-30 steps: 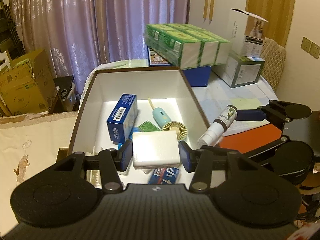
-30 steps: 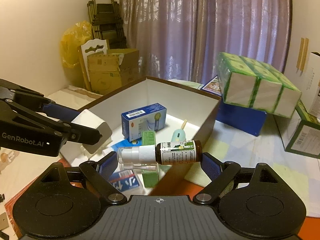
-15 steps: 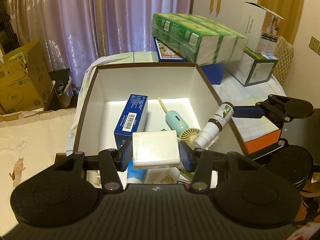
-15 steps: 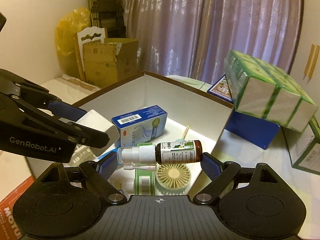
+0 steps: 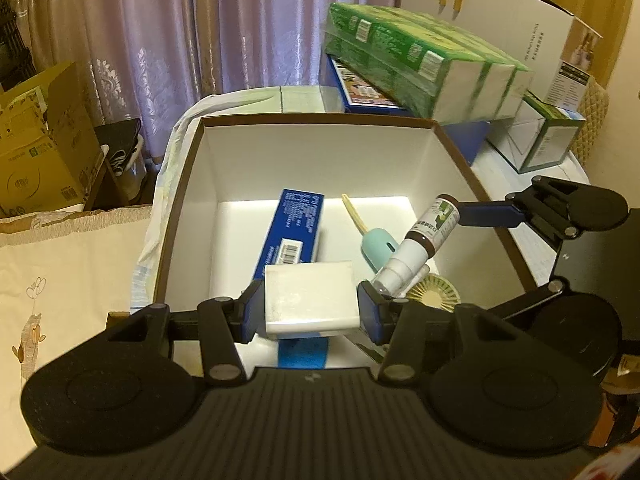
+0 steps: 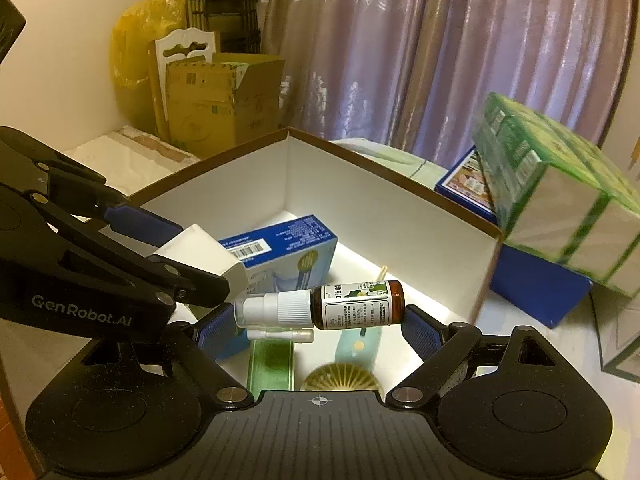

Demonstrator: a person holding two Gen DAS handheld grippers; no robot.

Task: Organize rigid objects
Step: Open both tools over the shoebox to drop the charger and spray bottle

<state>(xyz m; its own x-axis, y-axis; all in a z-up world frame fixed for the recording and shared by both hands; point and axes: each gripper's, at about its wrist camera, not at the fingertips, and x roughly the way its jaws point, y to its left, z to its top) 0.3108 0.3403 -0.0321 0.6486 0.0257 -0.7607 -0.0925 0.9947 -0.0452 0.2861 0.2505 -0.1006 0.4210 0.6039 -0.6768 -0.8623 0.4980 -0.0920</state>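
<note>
Both claws are over the box (image 5: 188, 200), loaded. Your left claw (image 5: 310, 312) clamps the white block (image 5: 310, 300); right claw (image 6: 318, 320) pinches the spray bottle (image 6: 320, 308) end-to-end, long axis crosswise. Drop straight down.

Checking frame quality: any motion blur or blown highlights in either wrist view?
Left wrist: green tissue packs smeared by motion; box floor glares white, held white block sharp. Right wrist: tissue packs blurred, spray bottle label crisp; fisheye bends the curtains.
</note>
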